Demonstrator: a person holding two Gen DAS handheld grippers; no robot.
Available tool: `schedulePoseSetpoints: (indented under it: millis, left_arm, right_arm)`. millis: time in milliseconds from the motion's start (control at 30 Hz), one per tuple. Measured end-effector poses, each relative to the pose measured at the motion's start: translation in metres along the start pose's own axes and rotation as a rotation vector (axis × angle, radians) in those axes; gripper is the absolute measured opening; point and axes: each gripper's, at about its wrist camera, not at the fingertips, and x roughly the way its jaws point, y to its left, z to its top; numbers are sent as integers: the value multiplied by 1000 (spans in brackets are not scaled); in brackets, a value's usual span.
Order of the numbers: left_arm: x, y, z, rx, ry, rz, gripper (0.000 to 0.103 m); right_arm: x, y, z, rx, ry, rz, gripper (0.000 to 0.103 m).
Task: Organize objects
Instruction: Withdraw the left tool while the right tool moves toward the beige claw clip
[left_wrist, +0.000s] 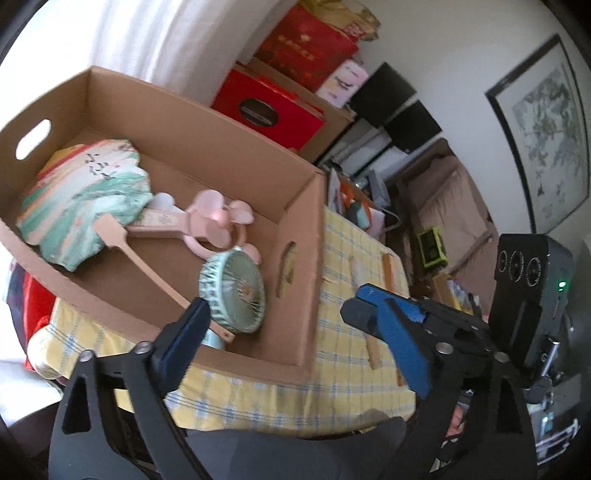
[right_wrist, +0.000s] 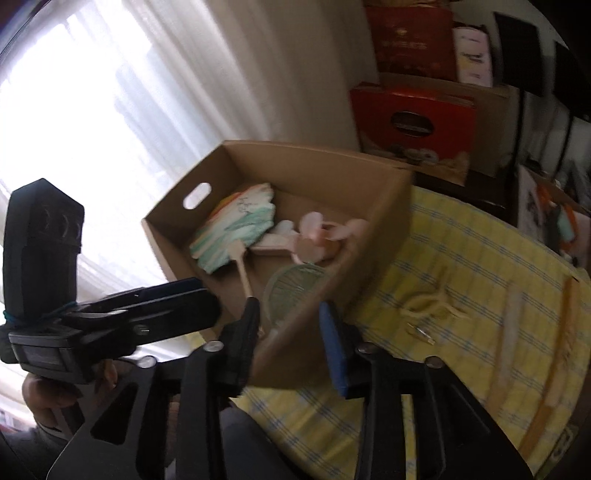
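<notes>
The left gripper (left_wrist: 275, 325) stood wide open and empty; the right gripper (right_wrist: 291, 328) was partly open, holding nothing. The box (left_wrist: 295, 229) sat on the table (left_wrist: 351, 369): light but floppy, best lifted by its handle slots. Inside lay a paper fan (left_wrist: 81, 199), flimsy, and a green fan (left_wrist: 232, 291), rigid, likely graspable at the rim.

- One box (left_wrist: 229, 155).
- Inside it: one paper fan (left_wrist: 81, 199), one pink fan (left_wrist: 218, 221), one green fan (left_wrist: 234, 291).
- Two grippers.
</notes>
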Motion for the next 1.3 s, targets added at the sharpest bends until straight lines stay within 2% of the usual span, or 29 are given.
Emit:
schedulePoseSetpoints:
  millis: [33, 233, 367, 600, 967, 1300]
  left_arm:
    - [1, -4, 0, 8, 5, 1, 98]
    - [7, -28, -3, 63, 34, -3, 102]
    - [16, -43, -9, 110, 60, 0, 103]
    - [32, -66, -18, 171, 98, 3, 103]
    - [41, -86, -3, 224, 99, 31, 103]
    - [36, -66, 16, 199, 90, 60, 103]
  right_arm:
    - [-5, -4, -3, 9, -1, -9, 57]
    - [-41, -32, -21, 64, -27, -105, 73]
    - [-57, -48, -32, 91, -40, -173, 75]
    - [-71, -76, -47, 137, -50, -240, 76]
    - [-47, -104, -55, 180, -37, -248, 76]
    - [20, -104, -27, 85, -7, -236, 82]
